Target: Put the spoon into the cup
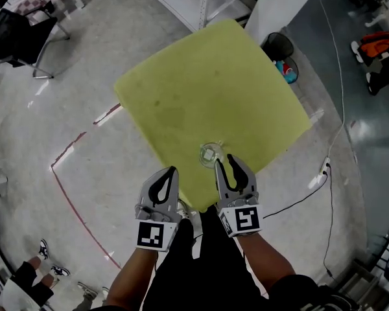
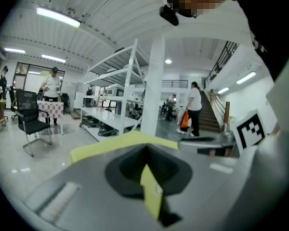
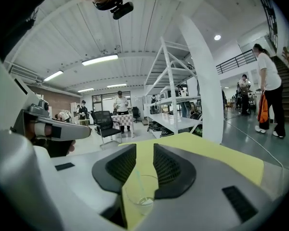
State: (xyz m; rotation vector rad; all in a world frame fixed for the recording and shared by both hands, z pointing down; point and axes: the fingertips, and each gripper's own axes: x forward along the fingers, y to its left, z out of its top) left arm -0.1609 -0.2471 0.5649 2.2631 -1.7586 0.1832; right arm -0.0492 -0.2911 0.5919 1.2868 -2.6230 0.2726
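A clear glass cup (image 1: pixel 211 153) stands near the front edge of the yellow-green table (image 1: pixel 207 89). In the right gripper view the cup (image 3: pixel 140 192) sits just past the jaws, and a thin pale spoon (image 3: pixel 136 182) leans inside it. My right gripper (image 1: pixel 224 160) is open right behind the cup, with nothing between its pads (image 3: pixel 169 166). My left gripper (image 1: pixel 173 170) hovers at the table's front corner, left of the cup, its tips together and nothing held. In the left gripper view a strip of the table (image 2: pixel 151 191) shows through the loop of its shut jaws.
A black fan (image 1: pixel 279 45) and a white post stand beyond the table's far right corner. A cable and power strip (image 1: pixel 323 169) lie on the floor to the right. Red tape lines (image 1: pixel 71 154) mark the floor on the left. White shelving (image 3: pixel 176 105), chairs and people are farther off.
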